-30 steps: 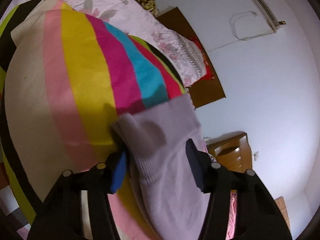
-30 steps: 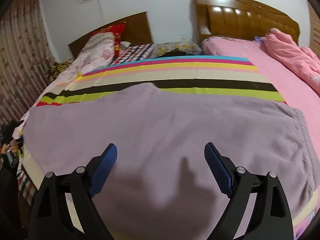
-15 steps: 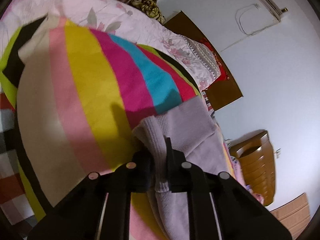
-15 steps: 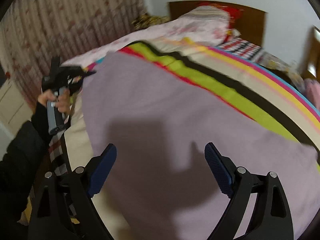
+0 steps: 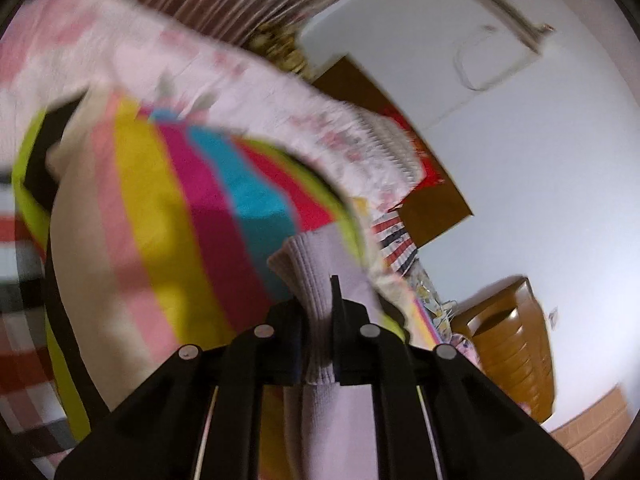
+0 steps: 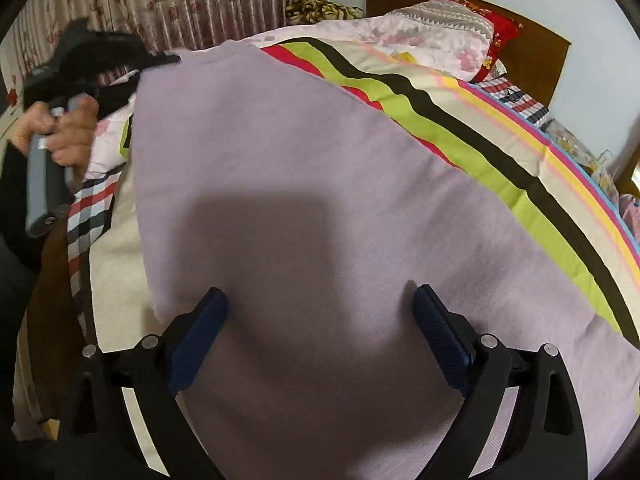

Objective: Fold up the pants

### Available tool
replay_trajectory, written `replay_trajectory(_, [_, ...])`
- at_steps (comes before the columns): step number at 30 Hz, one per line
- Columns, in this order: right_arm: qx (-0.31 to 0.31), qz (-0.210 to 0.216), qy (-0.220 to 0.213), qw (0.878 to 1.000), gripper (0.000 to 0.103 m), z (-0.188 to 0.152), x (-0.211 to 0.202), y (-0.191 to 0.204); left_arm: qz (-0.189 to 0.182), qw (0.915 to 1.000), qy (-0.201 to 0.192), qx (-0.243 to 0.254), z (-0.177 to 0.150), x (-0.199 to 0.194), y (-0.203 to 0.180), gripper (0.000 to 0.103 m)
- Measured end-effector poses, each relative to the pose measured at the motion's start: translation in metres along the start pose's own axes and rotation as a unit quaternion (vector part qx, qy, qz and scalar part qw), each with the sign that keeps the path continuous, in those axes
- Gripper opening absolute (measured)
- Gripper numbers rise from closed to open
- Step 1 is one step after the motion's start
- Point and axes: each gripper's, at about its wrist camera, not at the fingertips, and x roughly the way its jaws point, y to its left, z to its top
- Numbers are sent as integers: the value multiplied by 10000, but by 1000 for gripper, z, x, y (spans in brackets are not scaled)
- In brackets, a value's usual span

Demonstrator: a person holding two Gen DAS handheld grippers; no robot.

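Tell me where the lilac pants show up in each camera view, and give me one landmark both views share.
Left wrist view: the pants sit bottom centre, their ribbed cuff pinched in the left claw.
Right wrist view: the pants fill the middle, spread flat, running from the open right claw up to the left claw at upper left.
Shared landmark: the striped sheet under the pants.

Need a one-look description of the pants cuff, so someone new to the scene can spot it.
Start at the bed with the striped blanket; the lilac pants lie spread across it. Follow them to the corner near the curtain, where the left gripper is shut on the ribbed cuff. That knit ribbing sets it apart from the smooth lilac cloth under the open right gripper.
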Motion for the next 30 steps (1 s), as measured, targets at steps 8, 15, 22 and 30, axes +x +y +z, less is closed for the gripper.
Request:
replay_trajectory(8, [2161,171,-2122,9529,90,-40,-145,-118,-592,9532,-411,2937,-74,-63,-180,10])
replay_trajectory(15, [3084,-479,-2515,9161,90,-107,-210,-181,-1288,8730,855,4626,-270,-43,-247,11])
replay_trajectory(22, [3272,-334,-2026,9224,90,-143,-193,-184,-1418,8074,1864,5415,-342,-38,-235,45])
replay_trajectory(30, [3324,888,-1351,9292,74,-161,-160,-154,-1208,9056,941,3956,-216,-92,-157,97])
